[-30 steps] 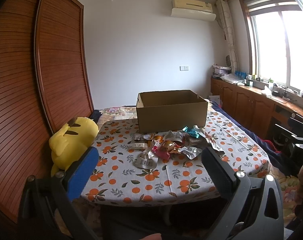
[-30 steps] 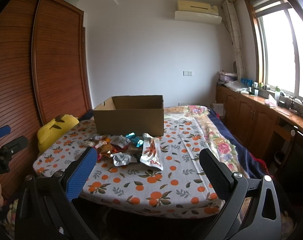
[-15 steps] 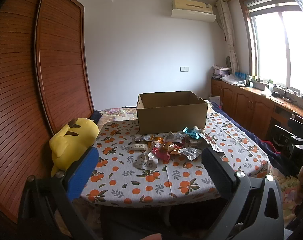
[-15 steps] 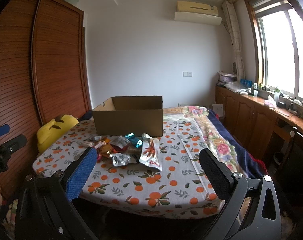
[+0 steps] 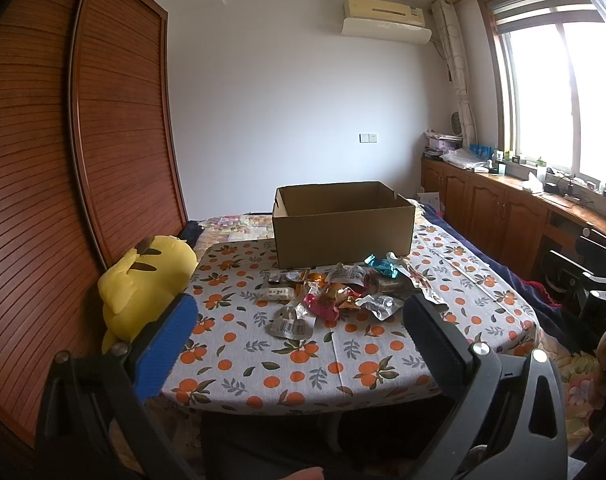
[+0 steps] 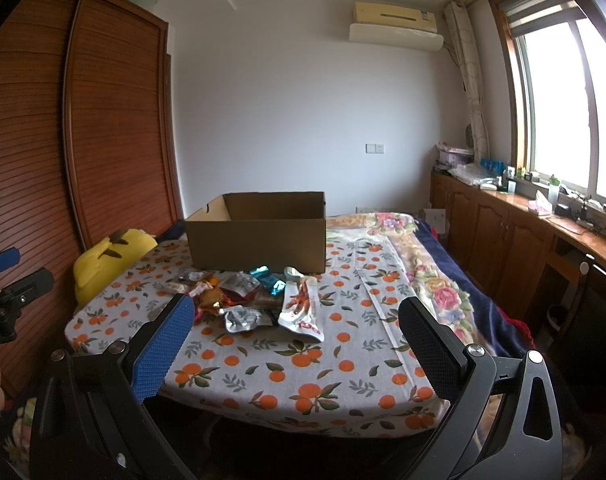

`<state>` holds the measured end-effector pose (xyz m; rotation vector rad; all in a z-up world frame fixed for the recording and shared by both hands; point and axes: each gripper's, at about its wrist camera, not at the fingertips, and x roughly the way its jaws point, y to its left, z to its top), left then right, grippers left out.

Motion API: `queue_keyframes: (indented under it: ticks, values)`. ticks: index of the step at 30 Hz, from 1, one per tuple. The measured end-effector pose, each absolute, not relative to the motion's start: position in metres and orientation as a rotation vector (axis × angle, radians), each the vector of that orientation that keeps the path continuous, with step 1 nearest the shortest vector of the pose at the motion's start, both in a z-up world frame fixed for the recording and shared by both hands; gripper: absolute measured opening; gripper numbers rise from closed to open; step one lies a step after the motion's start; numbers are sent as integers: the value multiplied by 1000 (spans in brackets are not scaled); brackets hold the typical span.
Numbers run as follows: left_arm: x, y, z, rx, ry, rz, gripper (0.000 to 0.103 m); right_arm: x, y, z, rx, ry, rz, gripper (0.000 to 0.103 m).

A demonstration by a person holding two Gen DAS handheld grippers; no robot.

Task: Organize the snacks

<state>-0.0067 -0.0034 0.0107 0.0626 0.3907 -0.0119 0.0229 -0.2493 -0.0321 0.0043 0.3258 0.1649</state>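
Note:
A pile of snack packets (image 5: 335,292) lies on the orange-print tablecloth (image 5: 303,356), just in front of an open cardboard box (image 5: 343,224). The pile (image 6: 255,300) and the box (image 6: 259,236) also show in the right wrist view, with a long white packet (image 6: 301,306) at the pile's right. My left gripper (image 5: 299,312) is open and empty, held off the near edge of the table. My right gripper (image 6: 295,320) is open and empty, also short of the near edge. Each gripper shows at the edge of the other's view: the left one (image 6: 7,292), the right one (image 5: 595,280).
A yellow plush toy (image 5: 143,284) sits at the table's left edge against the wooden wardrobe (image 5: 63,160). A bed with floral and navy covers (image 6: 435,280) lies right of the table. Wooden cabinets (image 6: 503,232) line the window wall.
Both views have shifted slightly: the table and box sit a little lower and farther than a second ago. Both grippers stay open and empty. The snacks have not moved.

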Motion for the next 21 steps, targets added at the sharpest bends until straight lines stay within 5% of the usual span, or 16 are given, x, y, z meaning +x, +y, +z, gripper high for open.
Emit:
queue_keyframes:
  ticks: [21]
  values:
    - [0, -5, 2, 67, 426, -15, 103, 21, -251, -35, 0, 336, 173, 103]
